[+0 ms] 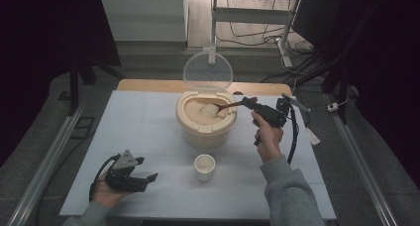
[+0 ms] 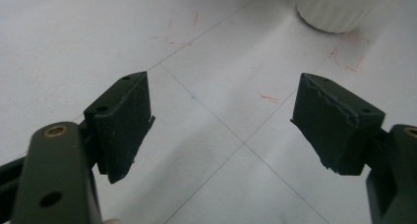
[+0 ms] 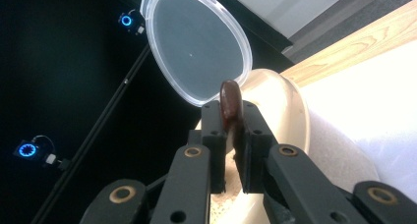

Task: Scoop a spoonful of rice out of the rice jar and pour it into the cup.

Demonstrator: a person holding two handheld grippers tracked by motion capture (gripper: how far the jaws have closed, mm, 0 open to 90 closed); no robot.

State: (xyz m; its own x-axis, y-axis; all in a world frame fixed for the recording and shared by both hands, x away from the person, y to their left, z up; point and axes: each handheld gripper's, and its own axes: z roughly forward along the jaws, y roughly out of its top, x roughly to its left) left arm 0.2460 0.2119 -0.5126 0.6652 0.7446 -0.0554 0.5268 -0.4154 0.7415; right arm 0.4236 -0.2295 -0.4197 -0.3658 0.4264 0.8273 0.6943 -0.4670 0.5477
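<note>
A cream rice container (image 1: 205, 128) stands mid-table with its clear round lid (image 1: 207, 70) hinged up and open. Rice (image 1: 198, 114) fills it. My right gripper (image 1: 249, 103) is shut on the handle of a brown wooden spoon (image 1: 229, 106), whose bowl holds rice over the container. In the right gripper view the spoon handle's end (image 3: 230, 105) sticks up between the closed jaws, with the lid (image 3: 196, 44) behind. A small white cup (image 1: 204, 166) stands in front of the container. My left gripper (image 1: 146, 169) rests open near the table's front left; the cup's base (image 2: 334, 10) shows beyond its fingers (image 2: 123, 123).
The table (image 1: 143, 132) has a white cover with thin lines and faint red marks (image 2: 351, 52). A wooden edge (image 1: 148, 84) runs along its far side. Metal rails (image 1: 44, 156) flank the table, and a desk frame with cables (image 1: 257, 32) stands beyond.
</note>
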